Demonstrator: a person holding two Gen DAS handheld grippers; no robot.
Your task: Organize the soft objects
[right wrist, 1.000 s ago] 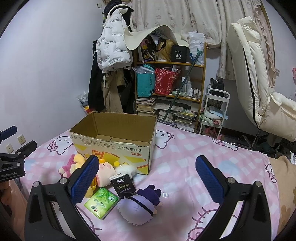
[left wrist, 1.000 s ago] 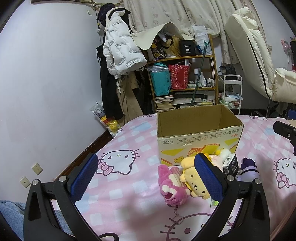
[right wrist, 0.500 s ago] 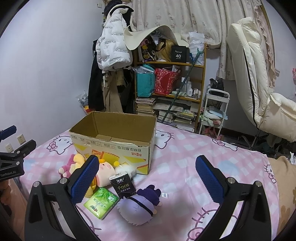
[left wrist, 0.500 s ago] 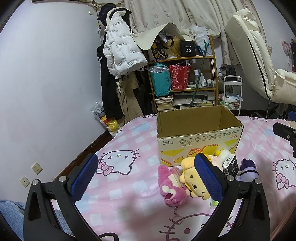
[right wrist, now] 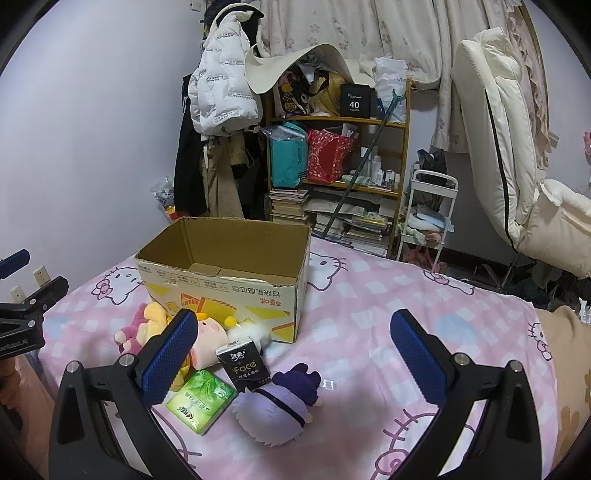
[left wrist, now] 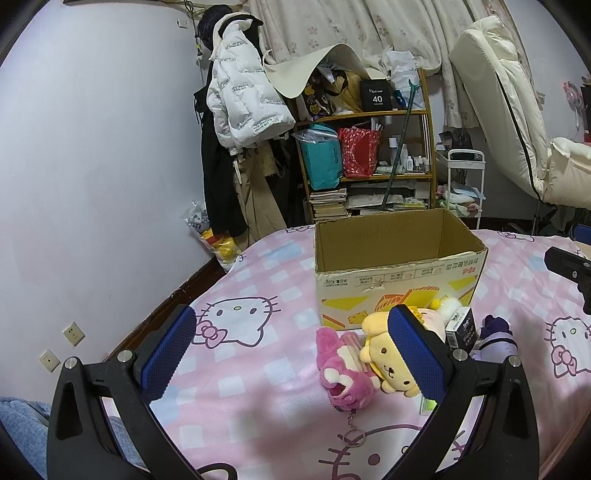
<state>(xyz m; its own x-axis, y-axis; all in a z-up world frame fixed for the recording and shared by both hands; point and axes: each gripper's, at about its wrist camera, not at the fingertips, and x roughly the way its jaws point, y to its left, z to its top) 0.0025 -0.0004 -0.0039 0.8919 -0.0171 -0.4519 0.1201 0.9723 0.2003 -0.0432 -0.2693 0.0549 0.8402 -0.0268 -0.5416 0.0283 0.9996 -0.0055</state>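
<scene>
Bed (left wrist: 258, 391), toys, grippers all unchanged.

A lived-in bedroom at home: a bed under a pink cartoon-cat sheet (left wrist: 258, 387), floral curtains (right wrist: 369, 33), coats hung on the wall (left wrist: 240, 99), and a crammed wooden shelf (right wrist: 343, 155).

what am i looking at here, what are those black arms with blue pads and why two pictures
Those are two hand-held grippers, one in each of a person's hands; no robot. Each carries a camera looking along its two fingers, hence two pictures. The left gripper and right gripper are both open and hold nothing. Below them is a bed with a pink cat-print sheet. On it stands an open cardboard box that looks empty. In front lie a pink plush, a yellow plush dog, a purple plush, a green tissue pack and a black tissue pack.
</scene>
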